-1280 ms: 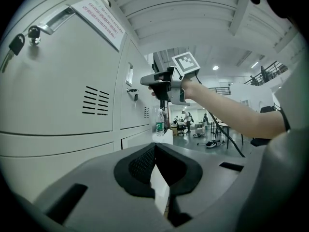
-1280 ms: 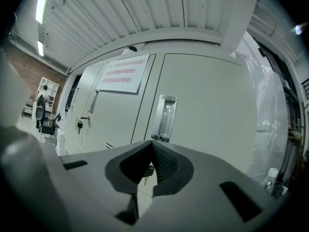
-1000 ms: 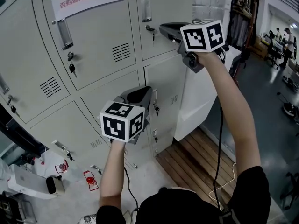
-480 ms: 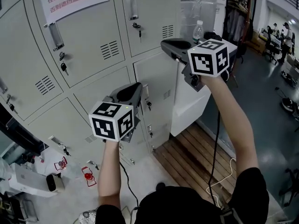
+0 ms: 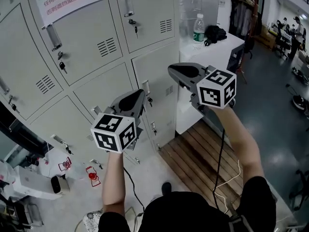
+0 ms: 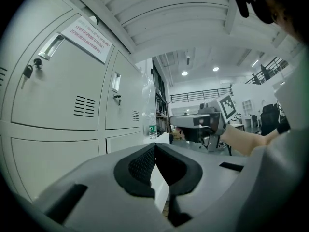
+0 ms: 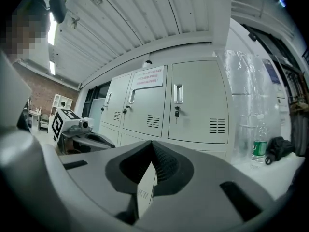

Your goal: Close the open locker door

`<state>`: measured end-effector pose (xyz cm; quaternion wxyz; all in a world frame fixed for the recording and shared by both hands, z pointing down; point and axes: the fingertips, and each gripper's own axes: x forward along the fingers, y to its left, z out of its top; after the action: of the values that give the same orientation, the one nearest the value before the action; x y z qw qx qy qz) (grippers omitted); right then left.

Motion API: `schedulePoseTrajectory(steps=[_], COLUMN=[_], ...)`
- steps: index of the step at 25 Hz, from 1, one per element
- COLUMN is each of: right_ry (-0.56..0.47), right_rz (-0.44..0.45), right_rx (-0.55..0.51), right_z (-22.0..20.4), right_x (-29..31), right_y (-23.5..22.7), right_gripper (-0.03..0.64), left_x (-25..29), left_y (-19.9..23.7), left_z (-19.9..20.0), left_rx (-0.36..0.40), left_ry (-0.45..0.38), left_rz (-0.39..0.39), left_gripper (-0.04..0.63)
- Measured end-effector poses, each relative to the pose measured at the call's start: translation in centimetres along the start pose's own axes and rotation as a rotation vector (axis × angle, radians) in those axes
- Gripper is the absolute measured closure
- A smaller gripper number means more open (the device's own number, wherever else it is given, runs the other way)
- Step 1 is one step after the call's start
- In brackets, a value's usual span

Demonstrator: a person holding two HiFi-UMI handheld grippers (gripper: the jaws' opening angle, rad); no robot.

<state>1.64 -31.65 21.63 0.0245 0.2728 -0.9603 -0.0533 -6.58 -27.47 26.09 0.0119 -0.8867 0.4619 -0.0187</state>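
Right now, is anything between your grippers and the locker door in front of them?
Nothing visible does. The left gripper and right gripper hang in open air, jaws shut and empty, short of the nearest locker door, which looks shut.

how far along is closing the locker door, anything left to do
Done: every one of the locker doors in view sits flush, none ajar. In hand: nothing; left gripper and right gripper have jaws together, empty, clear of the lockers. Left: nothing visible, unless a door stands open out of view.

The red-printed notice (image 5: 65, 1) on the lockers (image 5: 145, 13) is cut by the top edge, its print unreadable.
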Motion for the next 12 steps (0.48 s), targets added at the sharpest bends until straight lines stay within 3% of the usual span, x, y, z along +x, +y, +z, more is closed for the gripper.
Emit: schedulePoseTrajectory(steps=[12], right_ry=[-0.042], right_rz=[0.004], right_rx=[-0.011], right_z=[-2.1], right_x=[-5.2], right_y=[4.2], right_gripper=[0.611], left_x=[-3.5], left_y=[-5.3], left_z=[-0.2], left_rx=[0.049], left_ry=[-0.05], left_rz=[0.009], left_gripper=[0.578])
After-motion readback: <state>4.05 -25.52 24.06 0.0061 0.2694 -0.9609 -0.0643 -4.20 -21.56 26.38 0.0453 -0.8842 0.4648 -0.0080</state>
